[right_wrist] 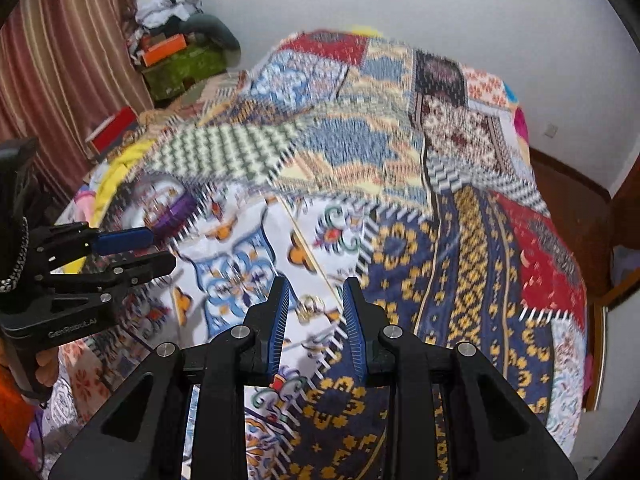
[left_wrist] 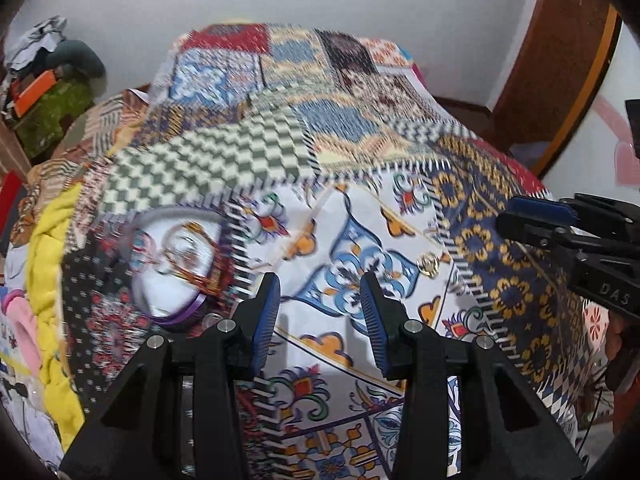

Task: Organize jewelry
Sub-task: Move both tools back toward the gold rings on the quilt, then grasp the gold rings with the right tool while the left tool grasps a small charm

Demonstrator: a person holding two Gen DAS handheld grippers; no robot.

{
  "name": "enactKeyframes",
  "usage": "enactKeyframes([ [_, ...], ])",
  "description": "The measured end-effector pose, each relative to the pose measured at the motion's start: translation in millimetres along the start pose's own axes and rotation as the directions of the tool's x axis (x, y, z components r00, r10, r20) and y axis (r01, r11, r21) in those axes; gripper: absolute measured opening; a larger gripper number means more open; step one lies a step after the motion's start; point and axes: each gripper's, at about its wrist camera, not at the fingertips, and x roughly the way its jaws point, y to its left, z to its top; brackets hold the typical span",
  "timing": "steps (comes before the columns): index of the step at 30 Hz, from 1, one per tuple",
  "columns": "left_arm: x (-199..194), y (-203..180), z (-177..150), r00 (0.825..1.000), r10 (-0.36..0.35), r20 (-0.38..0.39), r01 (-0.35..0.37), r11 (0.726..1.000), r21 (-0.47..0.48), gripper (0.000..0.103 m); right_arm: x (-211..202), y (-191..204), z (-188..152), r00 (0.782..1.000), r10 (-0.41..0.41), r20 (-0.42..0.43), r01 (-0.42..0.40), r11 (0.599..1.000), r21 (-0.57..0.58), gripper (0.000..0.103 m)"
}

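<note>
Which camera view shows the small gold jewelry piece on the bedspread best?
The right wrist view: the gold jewelry piece lies close, just ahead of the open right gripper. The left wrist view shows it smaller, right of the open left gripper.

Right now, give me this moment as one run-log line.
left gripper: open, empty | right gripper: open, empty, gold jewelry piece on bedspread ahead of its jaws | round tray: left of left gripper, blurred

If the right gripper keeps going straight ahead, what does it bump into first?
Probably the small gold jewelry piece lying on the patchwork bedspread, right between the open right gripper fingers. Blur makes depth uncertain.
</note>
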Motion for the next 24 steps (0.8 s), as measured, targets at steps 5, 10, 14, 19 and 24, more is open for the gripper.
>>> enactKeyframes([
  [5,25.8,-12.5,-9.9,0.998,-0.022,-0.061,0.024,0.999,0.036,0.041,21.6,-7.5,-12.7,0.997,0.001,-0.079,0.000,1.000,0.005,0.025],
  [10,44.4,-16.3,-12.7,0.995,-0.034,-0.095,0.038,0.998,0.042,0.040,36.5,-7.7,-19.8,0.989,0.005,-0.145,-0.008,1.000,-0.016,0.025],
  [14,52.9,-13.7,-7.3,0.994,-0.055,-0.096,0.057,0.998,0.017,0.029,43.3,-4.4,-21.1,0.985,0.019,-0.170,-0.025,0.999,-0.034,0.025],
  [19,64.4,-12.3,-0.9,0.992,-0.076,-0.104,0.077,0.997,0.001,0.025,55.4,-0.4,-21.0,0.979,0.036,-0.203,-0.047,0.998,-0.049,0.025],
  [24,73.2,-12.3,-0.3,0.988,-0.112,-0.103,0.112,0.994,-0.007,0.022,66.7,0.4,-17.1,0.973,0.067,-0.220,-0.076,0.996,-0.035,0.026],
])
